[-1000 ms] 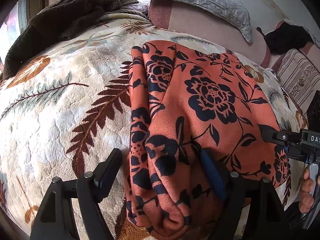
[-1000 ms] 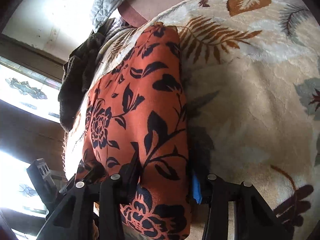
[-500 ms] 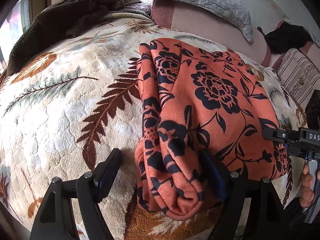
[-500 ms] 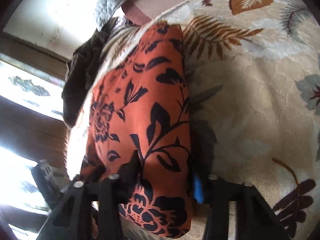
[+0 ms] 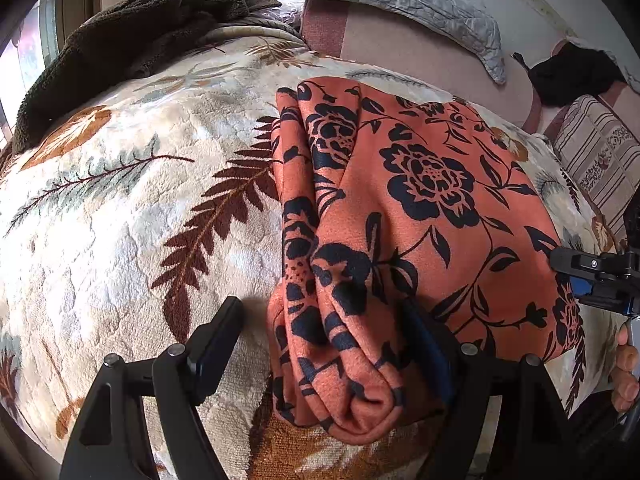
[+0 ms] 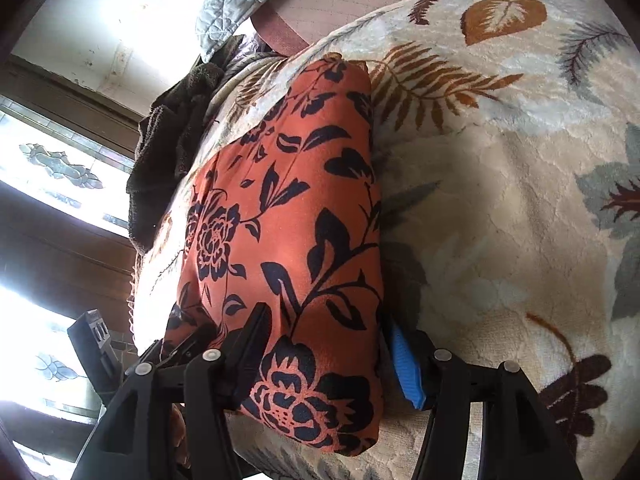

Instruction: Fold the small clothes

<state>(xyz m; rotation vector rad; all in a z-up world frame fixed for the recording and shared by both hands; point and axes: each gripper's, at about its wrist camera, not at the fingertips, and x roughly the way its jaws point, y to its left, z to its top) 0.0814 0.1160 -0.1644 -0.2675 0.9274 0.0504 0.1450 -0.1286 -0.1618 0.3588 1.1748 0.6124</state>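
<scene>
Folded orange floral garment [image 5: 420, 208] lies on the leaf-patterned blanket [image 5: 120, 220]; the left hand-held gripper [image 5: 320, 344] stands apart around its near corner, the right hand-held gripper [image 6: 328, 344], jaws just opening, straddles its other end.

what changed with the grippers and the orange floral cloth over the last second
The right gripper has just been opening its jaws: its blue pad now stands clear of the folded orange floral cloth, whose end still lies between its fingers. In the left view the cloth's near end has slid right and away. The left gripper stayed wide open. The leaf-print blanket and brown towel are unchanged.
</scene>
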